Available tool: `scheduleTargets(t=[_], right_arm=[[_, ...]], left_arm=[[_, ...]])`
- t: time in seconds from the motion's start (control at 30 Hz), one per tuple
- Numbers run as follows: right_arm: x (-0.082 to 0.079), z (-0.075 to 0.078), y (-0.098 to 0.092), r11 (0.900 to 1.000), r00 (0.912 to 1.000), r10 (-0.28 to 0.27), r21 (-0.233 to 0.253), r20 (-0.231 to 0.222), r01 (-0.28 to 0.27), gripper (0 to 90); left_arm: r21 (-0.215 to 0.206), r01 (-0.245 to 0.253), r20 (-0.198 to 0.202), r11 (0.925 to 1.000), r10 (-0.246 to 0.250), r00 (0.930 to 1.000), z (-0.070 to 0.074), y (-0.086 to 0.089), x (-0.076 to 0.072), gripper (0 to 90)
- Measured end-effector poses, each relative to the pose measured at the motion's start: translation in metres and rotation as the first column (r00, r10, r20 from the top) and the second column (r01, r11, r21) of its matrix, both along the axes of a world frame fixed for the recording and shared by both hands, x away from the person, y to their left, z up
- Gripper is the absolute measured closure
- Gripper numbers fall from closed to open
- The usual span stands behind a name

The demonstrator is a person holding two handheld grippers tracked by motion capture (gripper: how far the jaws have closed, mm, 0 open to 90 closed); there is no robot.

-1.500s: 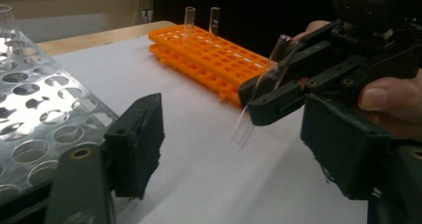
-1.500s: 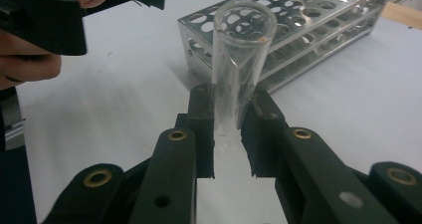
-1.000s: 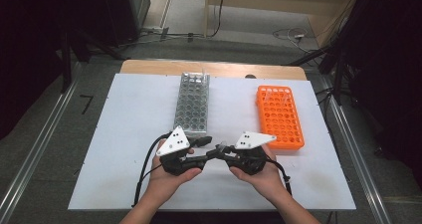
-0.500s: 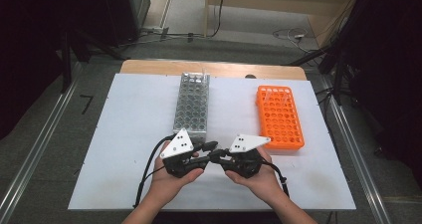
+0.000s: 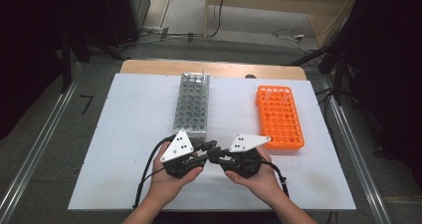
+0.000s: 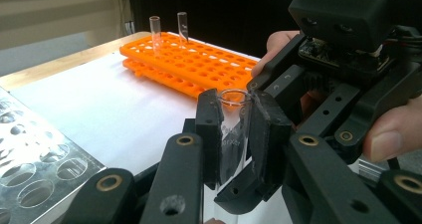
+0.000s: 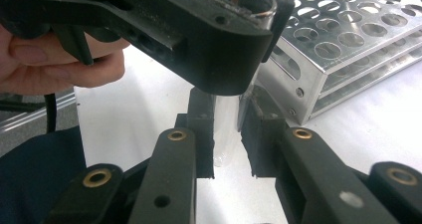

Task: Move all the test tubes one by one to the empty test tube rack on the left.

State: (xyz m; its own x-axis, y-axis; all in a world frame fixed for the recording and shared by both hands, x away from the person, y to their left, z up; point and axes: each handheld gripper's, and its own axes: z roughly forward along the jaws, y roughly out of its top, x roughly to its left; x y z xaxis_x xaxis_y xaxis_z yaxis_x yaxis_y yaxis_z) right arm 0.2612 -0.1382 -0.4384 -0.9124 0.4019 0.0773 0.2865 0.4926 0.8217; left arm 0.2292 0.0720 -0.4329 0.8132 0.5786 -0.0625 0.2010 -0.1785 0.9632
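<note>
A white table [image 5: 124, 149] stands on a grey floor with dark equipment around it. Beyond the jaws and to their left lies the metal rack [image 5: 192, 104], its many round holes empty as far as the frames show. Beyond the jaws to the right lies the orange rack [image 5: 279, 115], where two clear tubes stand upright in the far rows [image 6: 155, 26] and the other holes look empty.

Near the table's front edge the two grippers meet tip to tip. The left gripper [image 5: 205, 148] has its jaws closed narrow on the upper part of a clear test tube [image 6: 233, 134], held upright with its open mouth just above the pads. The right gripper [image 7: 226, 129] has its jaws around the lower part of the same tube; whether its pads already press the glass cannot be told, since a thin gap seems to remain on one side.

The step in hand looks like a handover of the tube from one gripper to the other. The next move probably calls for the right jaws to close firmly before the left ones let go, so the tube does not slip.
</note>
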Motion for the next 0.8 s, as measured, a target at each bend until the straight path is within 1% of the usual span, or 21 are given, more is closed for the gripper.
scheduleTargets(t=[0.07,0.1,0.23,0.3,0.33,0.43,0.53,0.57,0.67,0.8], right_arm=[[0.000,0.000,0.000,1.000,1.0000,0.002,0.001,0.002,-0.002,70.9],[-0.001,0.000,0.000,1.000,1.0000,0.004,0.001,0.003,-0.004,66.5],[-0.003,0.002,-0.003,1.000,0.9997,0.009,0.002,0.021,-0.009,41.9],[-0.003,0.004,-0.007,1.000,0.9999,0.012,0.020,0.011,-0.012,32.4],[-0.003,0.004,-0.010,1.000,0.9998,0.010,0.027,0.015,-0.011,26.5],[-0.002,0.006,-0.019,1.000,0.9994,-0.014,0.026,0.033,0.013,11.5],[-0.002,0.009,-0.030,0.999,0.9991,-0.028,0.047,0.033,0.027,2.9],[-0.001,0.009,-0.035,0.998,0.9994,-0.027,0.059,0.024,0.025,0.7],[-0.002,0.008,-0.049,0.996,0.9987,-0.041,0.078,0.029,0.039,0.0],[-0.003,0.007,-0.070,0.992,0.9940,-0.103,0.082,0.037,0.100,0.0]], left_arm=[[0.000,-0.008,0.005,1.0000,0.008,1.0000,0.001,0.001,0.000,76.4],[-0.011,-0.011,0.000,0.9999,0.011,0.9999,0.001,0.002,0.001,76.4],[-0.036,-0.024,-0.011,0.9990,0.024,0.9997,0.003,0.007,0.004,76.4],[-0.044,-0.031,-0.014,0.9985,0.030,0.9994,0.004,0.009,0.005,76.4],[-0.042,-0.033,-0.014,0.9986,0.033,0.9994,0.004,0.010,0.005,76.4],[-0.045,-0.040,-0.019,0.9982,0.039,0.9991,0.005,0.012,0.008,76.4],[-0.047,-0.049,-0.025,0.9977,0.048,0.9985,0.006,0.013,0.010,76.4],[-0.048,-0.054,-0.025,0.9974,0.053,0.9983,0.006,0.014,0.011,76.4],[-0.052,-0.057,-0.025,0.9970,0.056,0.9981,0.008,0.016,0.014,76.4],[-0.062,-0.069,-0.026,0.9957,0.068,0.9974,0.011,0.017,0.020,76.4]])
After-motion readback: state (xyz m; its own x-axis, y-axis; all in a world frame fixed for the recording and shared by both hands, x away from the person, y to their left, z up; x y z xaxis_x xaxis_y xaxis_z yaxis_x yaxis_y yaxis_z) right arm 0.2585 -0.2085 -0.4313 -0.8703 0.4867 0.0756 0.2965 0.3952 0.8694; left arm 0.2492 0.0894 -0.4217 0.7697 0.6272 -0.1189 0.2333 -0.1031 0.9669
